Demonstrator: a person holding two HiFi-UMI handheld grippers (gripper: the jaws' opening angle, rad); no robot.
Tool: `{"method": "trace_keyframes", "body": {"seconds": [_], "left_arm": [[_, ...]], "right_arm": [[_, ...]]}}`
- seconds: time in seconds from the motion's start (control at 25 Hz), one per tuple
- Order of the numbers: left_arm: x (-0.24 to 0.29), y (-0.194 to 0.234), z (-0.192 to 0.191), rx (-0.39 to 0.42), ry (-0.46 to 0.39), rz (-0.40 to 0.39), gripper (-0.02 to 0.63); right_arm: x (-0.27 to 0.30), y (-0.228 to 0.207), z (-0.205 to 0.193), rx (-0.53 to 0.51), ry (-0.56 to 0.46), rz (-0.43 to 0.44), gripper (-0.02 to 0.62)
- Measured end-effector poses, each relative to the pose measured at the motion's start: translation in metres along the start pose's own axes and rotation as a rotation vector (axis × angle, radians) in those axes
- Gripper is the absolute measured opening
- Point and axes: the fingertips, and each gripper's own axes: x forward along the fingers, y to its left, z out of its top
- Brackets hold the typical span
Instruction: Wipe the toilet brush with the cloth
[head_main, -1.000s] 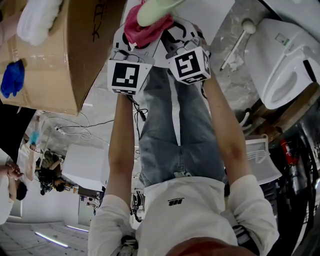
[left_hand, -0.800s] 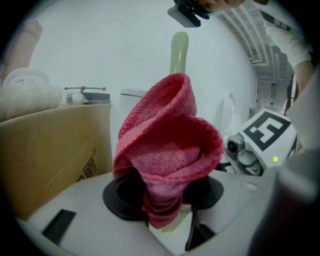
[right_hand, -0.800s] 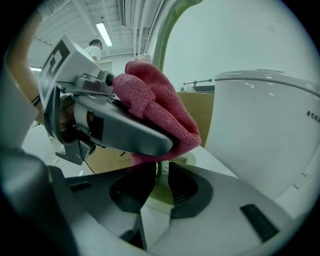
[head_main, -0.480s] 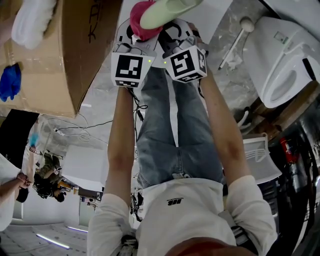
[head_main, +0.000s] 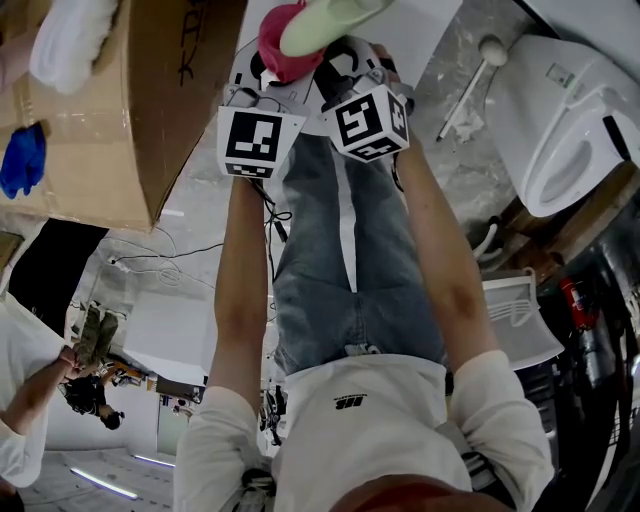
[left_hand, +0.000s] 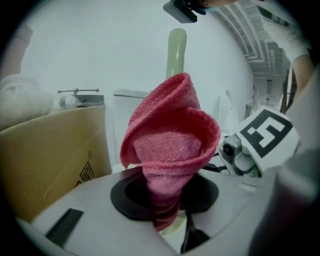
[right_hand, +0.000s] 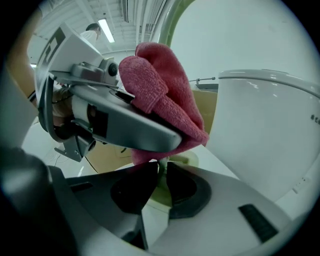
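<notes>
Cardboard box at upper left, toilet at upper right. Top centre, the pale green toilet brush is pinched in the right tongs. The red cloth bunches against it, clamped in the left tongs. I reckon that loose bunch could slide off mid-stroke, or the brush twist in so narrow a grip

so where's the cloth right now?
Top centre of the head view: the red cloth is clamped in the left gripper, pressed against the pale green toilet brush, with the cardboard box to its left.
</notes>
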Motion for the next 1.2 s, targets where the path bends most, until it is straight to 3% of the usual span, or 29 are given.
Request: {"method": "trace_keyframes", "body": {"seconds": [0.68,1.2], "left_arm": [[-0.04,-0.01,0.097,0.098,-0.112,-0.046,0.124],[-0.056,-0.016,0.156,0.176,-0.128,-0.102,0.173]], "right_arm": [[0.002,0.001,-0.001,0.001,0.036,0.016,0.055],[0.003,0.001,0.002,0.01,0.065,0.019,0.055]]}}
